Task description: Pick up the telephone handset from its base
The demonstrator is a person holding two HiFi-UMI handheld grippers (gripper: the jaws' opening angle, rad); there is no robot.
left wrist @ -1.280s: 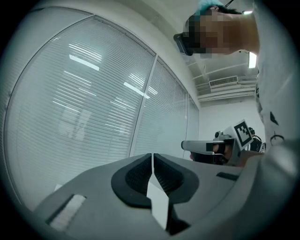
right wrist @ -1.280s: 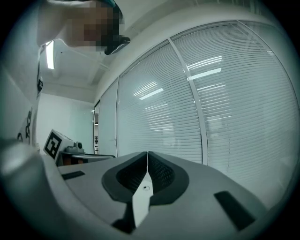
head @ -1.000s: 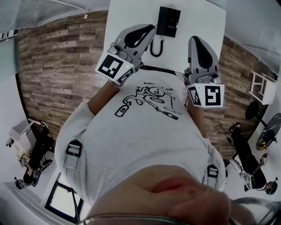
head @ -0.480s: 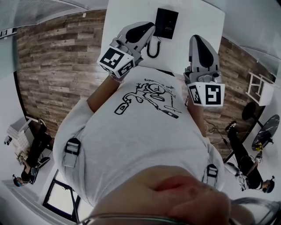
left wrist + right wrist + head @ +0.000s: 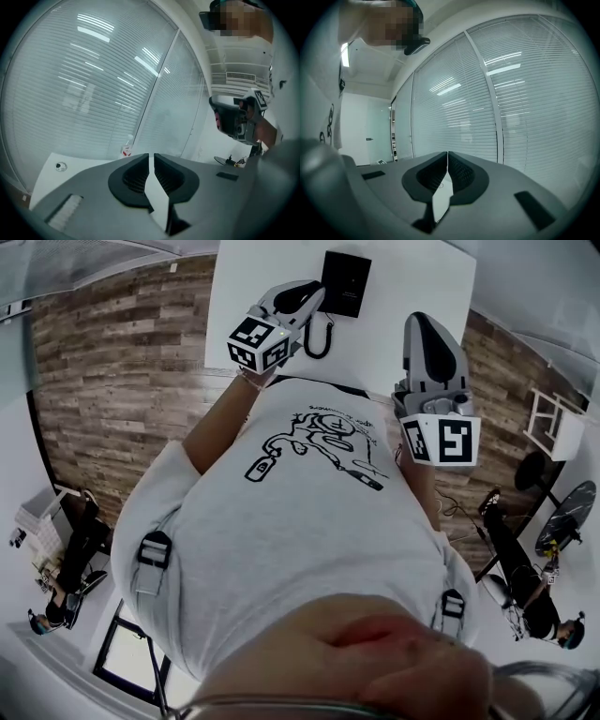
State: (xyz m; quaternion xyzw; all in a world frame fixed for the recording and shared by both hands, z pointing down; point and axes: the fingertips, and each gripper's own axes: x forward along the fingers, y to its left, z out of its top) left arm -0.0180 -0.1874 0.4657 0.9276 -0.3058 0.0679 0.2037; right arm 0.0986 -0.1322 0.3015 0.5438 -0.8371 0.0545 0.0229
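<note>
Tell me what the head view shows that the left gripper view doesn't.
Only the head view shows the black telephone with its coiled black cord, and the wood-plank floor. Only the left gripper view shows the slatted window blinds, a small red-labelled bottle, and the left hand-held gripper close up, jaws together with nothing between them. Both show the white table, the left hand-held gripper and the right hand-held gripper.
</note>
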